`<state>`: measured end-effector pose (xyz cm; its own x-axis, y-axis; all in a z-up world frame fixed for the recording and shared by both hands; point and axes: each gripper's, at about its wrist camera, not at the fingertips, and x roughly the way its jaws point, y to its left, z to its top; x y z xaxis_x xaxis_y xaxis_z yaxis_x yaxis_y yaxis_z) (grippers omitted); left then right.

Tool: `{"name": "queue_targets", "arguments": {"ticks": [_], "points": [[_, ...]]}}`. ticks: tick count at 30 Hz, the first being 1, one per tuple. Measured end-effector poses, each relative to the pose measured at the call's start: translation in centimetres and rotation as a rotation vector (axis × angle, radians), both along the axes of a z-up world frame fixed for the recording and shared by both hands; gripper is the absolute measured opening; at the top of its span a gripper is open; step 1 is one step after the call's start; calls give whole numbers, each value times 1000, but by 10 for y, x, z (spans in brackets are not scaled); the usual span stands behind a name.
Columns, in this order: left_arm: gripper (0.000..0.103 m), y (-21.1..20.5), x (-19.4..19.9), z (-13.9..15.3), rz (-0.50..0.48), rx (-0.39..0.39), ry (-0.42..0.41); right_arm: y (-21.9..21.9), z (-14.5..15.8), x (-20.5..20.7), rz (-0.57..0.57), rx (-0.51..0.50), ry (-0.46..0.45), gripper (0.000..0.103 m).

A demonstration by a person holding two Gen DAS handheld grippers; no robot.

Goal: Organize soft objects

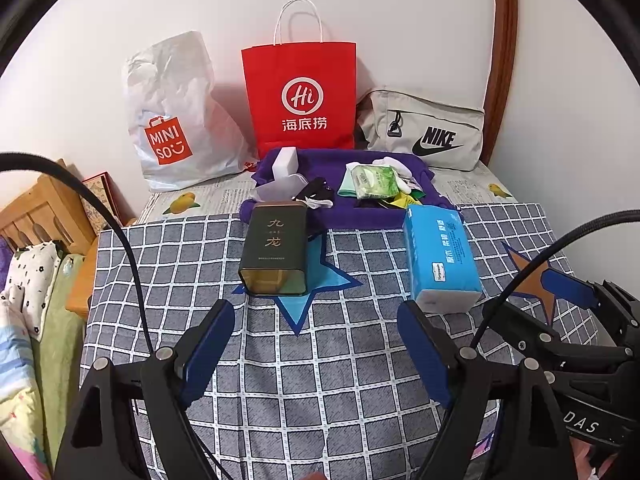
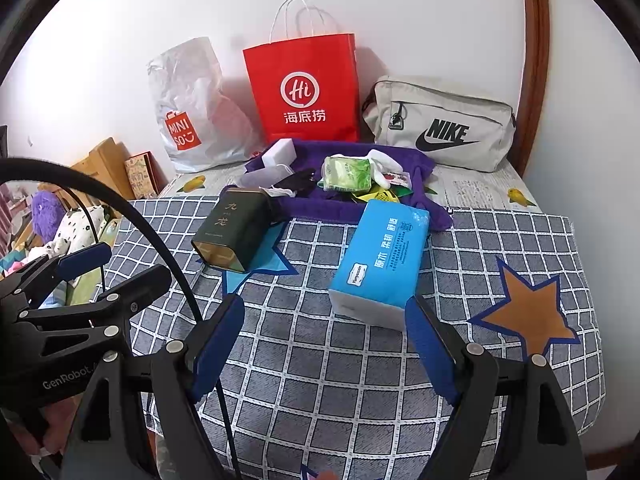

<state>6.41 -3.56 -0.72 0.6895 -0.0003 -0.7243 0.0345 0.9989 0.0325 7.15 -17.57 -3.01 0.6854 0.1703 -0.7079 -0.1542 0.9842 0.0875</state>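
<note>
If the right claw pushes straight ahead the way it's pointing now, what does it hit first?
Probably the checked cloth just short of the blue tissue pack. The right claw is open and empty; depth is hard to judge, so the pack's near end may come first.

Your left gripper [image 1: 316, 320] hangs tilted down above the checked cloth [image 1: 320, 380], jaws spread wide with nothing between them. Your right gripper [image 2: 326, 316] hangs beside it over the same cloth, tilted alike, jaws wide and empty.

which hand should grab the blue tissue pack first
Right, probably. The blue tissue pack lies just ahead of the right tongs, open and empty. The left tongs face the dark tin instead.
</note>
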Motion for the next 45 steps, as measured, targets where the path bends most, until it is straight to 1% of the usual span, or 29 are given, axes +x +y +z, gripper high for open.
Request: {"name": "queue_targets", "arguments": {"ticks": [27, 45], "points": [[82, -2, -2, 1, -10, 20, -13, -1, 0, -1, 7, 4, 4, 82], [82, -1, -2, 1, -7, 21, -3, 0, 0, -3, 1, 2, 6, 82]]}}
